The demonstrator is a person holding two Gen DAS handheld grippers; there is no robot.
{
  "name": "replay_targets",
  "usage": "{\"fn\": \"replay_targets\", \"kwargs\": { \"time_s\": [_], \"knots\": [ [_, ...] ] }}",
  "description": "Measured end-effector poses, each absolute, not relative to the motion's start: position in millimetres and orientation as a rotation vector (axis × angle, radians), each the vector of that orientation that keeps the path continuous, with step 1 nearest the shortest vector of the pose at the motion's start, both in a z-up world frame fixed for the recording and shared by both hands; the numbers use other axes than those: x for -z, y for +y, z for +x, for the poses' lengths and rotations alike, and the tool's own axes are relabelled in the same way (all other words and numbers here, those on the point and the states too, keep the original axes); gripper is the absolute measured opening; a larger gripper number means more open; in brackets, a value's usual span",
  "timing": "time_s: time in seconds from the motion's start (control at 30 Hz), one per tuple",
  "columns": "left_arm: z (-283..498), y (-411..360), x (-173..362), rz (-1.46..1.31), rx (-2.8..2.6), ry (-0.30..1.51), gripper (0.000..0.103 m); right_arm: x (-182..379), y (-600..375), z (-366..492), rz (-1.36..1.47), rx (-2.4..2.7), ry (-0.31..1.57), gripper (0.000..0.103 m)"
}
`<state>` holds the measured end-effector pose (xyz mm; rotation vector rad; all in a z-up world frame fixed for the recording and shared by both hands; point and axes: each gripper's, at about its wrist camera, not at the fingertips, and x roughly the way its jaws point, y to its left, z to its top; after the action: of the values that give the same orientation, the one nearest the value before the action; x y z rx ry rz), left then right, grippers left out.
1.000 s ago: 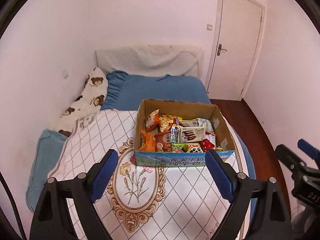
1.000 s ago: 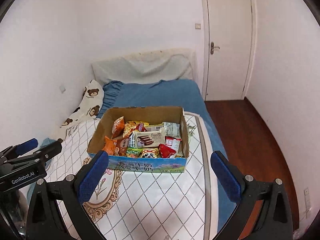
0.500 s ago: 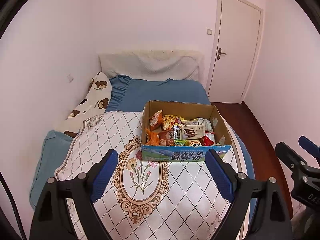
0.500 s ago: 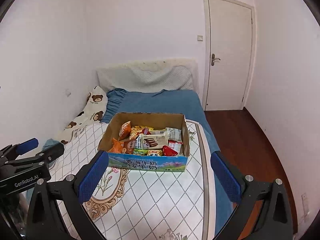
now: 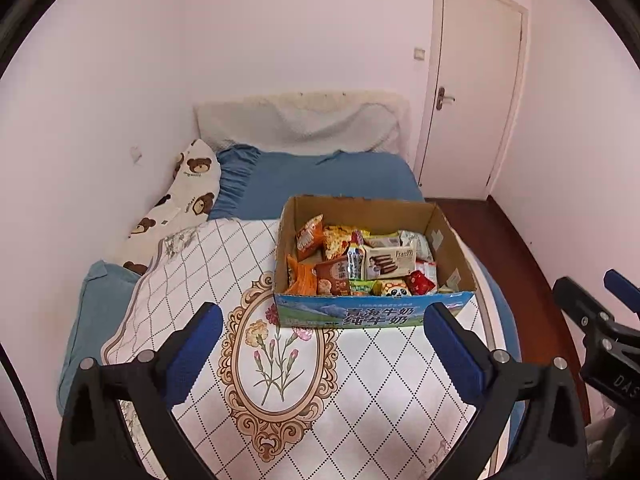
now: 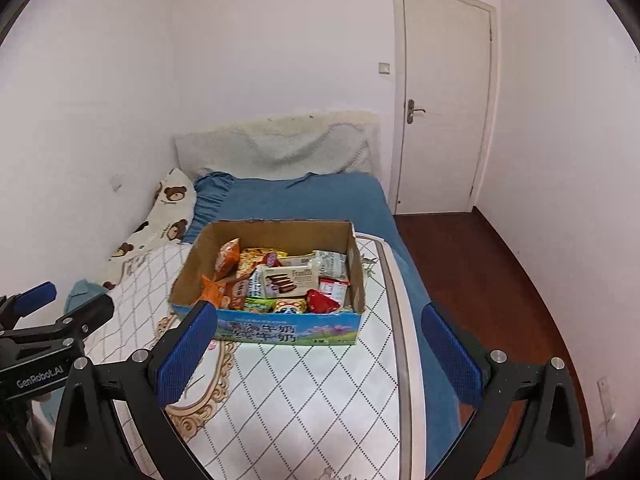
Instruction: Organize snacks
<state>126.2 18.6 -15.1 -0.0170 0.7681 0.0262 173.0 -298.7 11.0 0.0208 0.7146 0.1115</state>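
An open cardboard box with a blue printed front stands on a white quilted bed cover and shows in the right wrist view too. It holds several snack packets, among them a white wafer pack, orange bags and a red packet. My left gripper is open and empty, well short of the box. My right gripper is open and empty, also short of it.
The quilted cover with a flower oval lies over a blue sheet. A bear-print pillow lies along the left wall. A closed white door and dark wood floor are at the right.
Both grippers have pulled back and risen, so the box looks smaller and farther away. Both stay open and empty.
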Motion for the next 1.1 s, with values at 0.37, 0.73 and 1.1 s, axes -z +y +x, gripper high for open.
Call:
{"fn": "replay_targets", "kwargs": {
  "time_s": [0.37,0.73,1.1],
  "knots": [
    [168,18,38,-0.023,-0.060,0.809,0.103,21,-295,221,0.008,-0.074,0.751,0.103],
    [184,18,43,0.006,-0.081,0.810,0.103,39,-296,243,0.023,-0.074,0.786,0.103],
    [187,11,50,0.018,-0.071,0.823,0.103,44,-300,247,0.043,-0.089,0.804,0.103]
  ]
}}
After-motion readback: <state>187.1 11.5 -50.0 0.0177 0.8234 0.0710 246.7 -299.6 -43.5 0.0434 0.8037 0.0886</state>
